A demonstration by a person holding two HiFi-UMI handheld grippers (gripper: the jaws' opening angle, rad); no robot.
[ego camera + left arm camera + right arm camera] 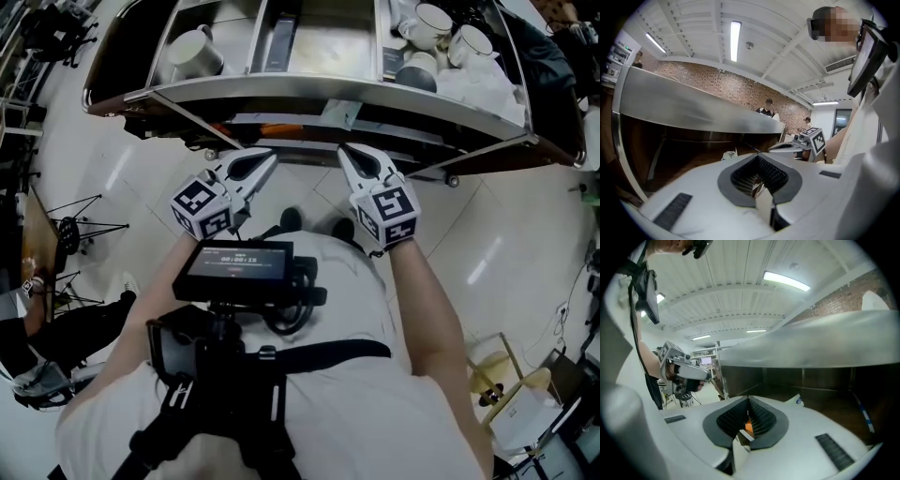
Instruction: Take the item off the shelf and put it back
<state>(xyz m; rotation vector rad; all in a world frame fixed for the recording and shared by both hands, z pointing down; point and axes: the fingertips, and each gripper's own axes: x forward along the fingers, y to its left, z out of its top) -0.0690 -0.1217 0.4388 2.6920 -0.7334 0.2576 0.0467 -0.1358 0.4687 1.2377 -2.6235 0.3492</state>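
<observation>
A steel shelf cart (309, 92) stands in front of me. Its top tier holds a white mug (194, 53), a dark flat item (279, 42) and several cups (433, 23) at the right. My left gripper (271, 156) and right gripper (344, 150) hover side by side just short of the cart's front rim, both pointing at the dark lower tier. The left gripper (758, 156) has its jaws together with nothing held. In its own view the right gripper (749, 400) is also shut and empty. Past its jaws shows something orange (748, 426), lying on the lower tier (281, 129).
White packets (730, 154) lie on the lower tier behind the rim. A camera rig with a screen (239, 270) hangs on my chest. The floor is white tile, with tripods (75, 230) at the left and boxes (520, 408) at the right. People stand far off by a brick wall (767, 108).
</observation>
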